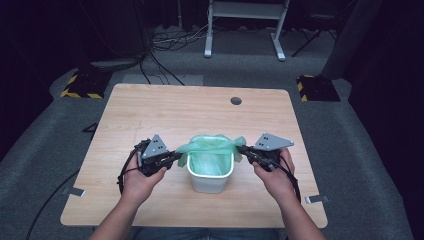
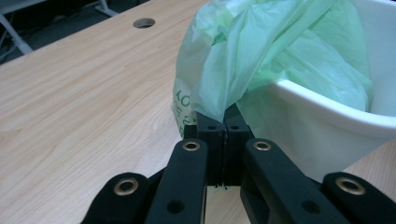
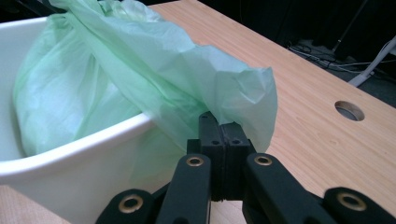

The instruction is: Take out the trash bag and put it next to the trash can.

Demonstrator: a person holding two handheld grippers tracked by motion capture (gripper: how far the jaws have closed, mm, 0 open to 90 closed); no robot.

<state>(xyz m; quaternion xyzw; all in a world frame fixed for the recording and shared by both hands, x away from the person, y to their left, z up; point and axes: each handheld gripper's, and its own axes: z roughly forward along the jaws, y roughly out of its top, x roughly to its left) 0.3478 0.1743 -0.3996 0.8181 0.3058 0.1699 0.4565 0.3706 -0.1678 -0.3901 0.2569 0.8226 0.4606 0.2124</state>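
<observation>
While the person's forearms come in from the near edge of the table [image 1: 150, 107], each hand holds a gripper clamped on the green bag liner [image 1: 212, 146] that sits in the small white bin [image 1: 210, 181]. Closest to me, the left gripper [image 1: 176, 157] has its jaws pressed together on a bunched fold of the liner [image 2: 243, 65], which rises straight ahead of the pads and drapes back over the bin's rim [image 2: 327, 109] just to one side of them. The right gripper [image 1: 242, 149] mirrors it on the bin's other side: jaws together, pinching a gathered corner of the liner [image 3: 187, 79] that fans out just beyond the pads, with the bin wall [image 3: 79, 172] close beside them. Between the two grippers stands the bin, near the middle of the table's front half, the liner still tucked inside and its top edge stretched outward toward both sides. To my eye the step is spreading the liner's mouth over the rim, so both hands should pull evenly and gently, drawing the film outward and down past the rim without tearing it or tipping the light bin. Farther beyond the grippers lies bare wood with a round cable hole [image 1: 236, 100].
</observation>
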